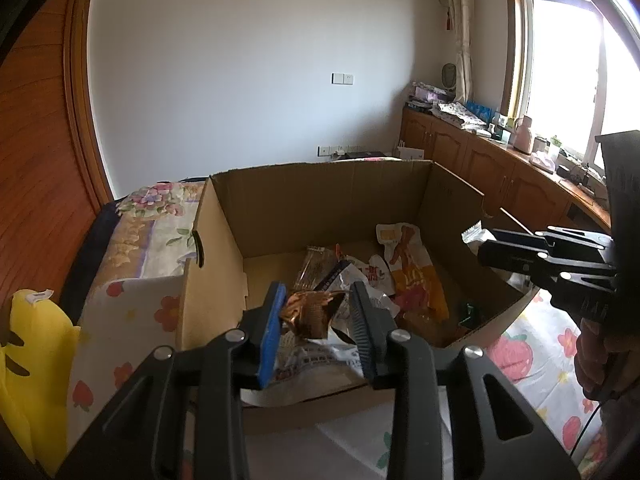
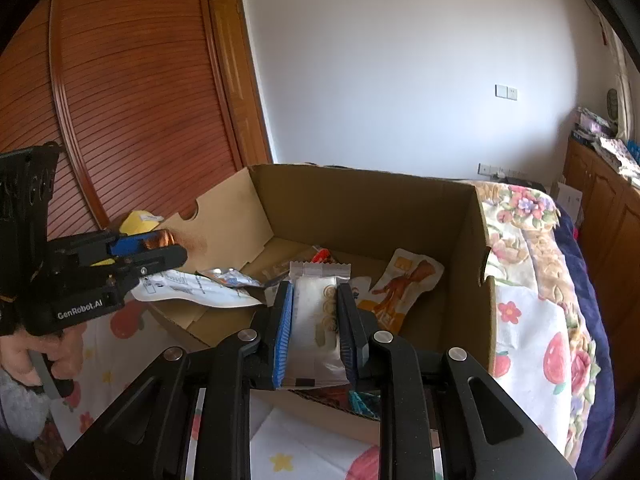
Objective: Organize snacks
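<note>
An open cardboard box (image 1: 320, 200) (image 2: 360, 208) stands on the bed with several snack packets in it, among them an orange and white pouch (image 1: 412, 272) (image 2: 404, 284). My left gripper (image 1: 318, 300) (image 2: 172, 246) is shut on a crumpled copper foil packet (image 1: 312, 314) (image 2: 158, 240) over the box's near left corner, above a large white bag (image 1: 312, 360) (image 2: 192, 288). My right gripper (image 2: 314, 292) (image 1: 486, 246) is shut on a white biscuit packet (image 2: 320, 308) (image 1: 474, 236), held upright over the box's near edge.
The box rests on a floral bed cover (image 1: 532, 344) (image 2: 532, 320). A yellow plush (image 1: 32, 360) lies at the left. A wooden wardrobe door (image 2: 120, 100) is behind on the left; cabinets with a cluttered counter (image 1: 500, 168) run under the window. A hand (image 2: 36, 356) grips the left tool.
</note>
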`<act>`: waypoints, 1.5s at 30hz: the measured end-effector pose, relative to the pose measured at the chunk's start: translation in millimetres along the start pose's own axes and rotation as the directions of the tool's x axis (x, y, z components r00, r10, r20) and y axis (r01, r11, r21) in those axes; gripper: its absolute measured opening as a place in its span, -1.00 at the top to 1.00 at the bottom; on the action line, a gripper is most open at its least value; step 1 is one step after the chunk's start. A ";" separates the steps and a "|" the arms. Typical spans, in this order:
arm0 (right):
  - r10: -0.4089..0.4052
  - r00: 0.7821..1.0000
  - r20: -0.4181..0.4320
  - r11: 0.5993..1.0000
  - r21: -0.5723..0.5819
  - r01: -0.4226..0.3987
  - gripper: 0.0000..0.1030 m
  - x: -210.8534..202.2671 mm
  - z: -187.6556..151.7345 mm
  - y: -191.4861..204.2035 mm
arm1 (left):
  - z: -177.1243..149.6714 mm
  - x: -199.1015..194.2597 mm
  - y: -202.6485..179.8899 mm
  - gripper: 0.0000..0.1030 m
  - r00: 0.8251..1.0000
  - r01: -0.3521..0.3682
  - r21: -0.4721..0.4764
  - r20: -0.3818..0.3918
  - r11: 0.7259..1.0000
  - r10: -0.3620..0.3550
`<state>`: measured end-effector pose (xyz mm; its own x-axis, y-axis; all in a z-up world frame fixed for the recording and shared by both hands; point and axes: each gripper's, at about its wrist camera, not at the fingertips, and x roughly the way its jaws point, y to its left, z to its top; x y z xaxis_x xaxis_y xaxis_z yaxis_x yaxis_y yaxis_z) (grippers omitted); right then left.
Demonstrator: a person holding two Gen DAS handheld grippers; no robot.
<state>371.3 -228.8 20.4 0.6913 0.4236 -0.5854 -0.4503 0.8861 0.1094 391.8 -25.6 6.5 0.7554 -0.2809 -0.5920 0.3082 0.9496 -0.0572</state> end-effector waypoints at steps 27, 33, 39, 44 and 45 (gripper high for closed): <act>-0.032 0.998 0.046 0.999 -0.012 0.033 0.56 -50.2 -3.0 22.5 | -5.2 -66.0 -13.3 0.25 0.997 -0.008 0.009 0.078 1.000 0.007; -0.059 0.997 0.053 0.998 -0.021 0.060 0.56 -91.0 -17.6 46.1 | -23.4 -112.9 -26.3 0.25 0.995 -0.018 0.015 0.096 1.000 0.017; -0.079 0.995 0.069 0.997 -0.021 0.080 0.54 -134.0 -39.4 72.9 | -52.4 -162.8 -44.1 0.25 0.994 -0.035 0.024 0.106 0.999 0.032; -0.101 0.992 0.077 0.995 -0.011 0.102 0.45 -161.4 -66.0 94.0 | -84.2 -193.8 -61.6 0.20 0.993 -0.056 0.023 0.103 0.998 0.053; -0.105 0.992 0.077 0.994 -0.010 0.106 0.44 -166.9 -71.8 97.6 | -92.3 -199.7 -65.8 0.20 0.993 -0.060 0.025 0.101 0.998 0.057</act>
<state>171.4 -226.5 71.1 0.7761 0.3415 -0.5302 -0.3804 0.9240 0.0384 167.3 -19.1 54.2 0.8263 -0.2385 -0.5103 0.2768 0.9609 -0.0010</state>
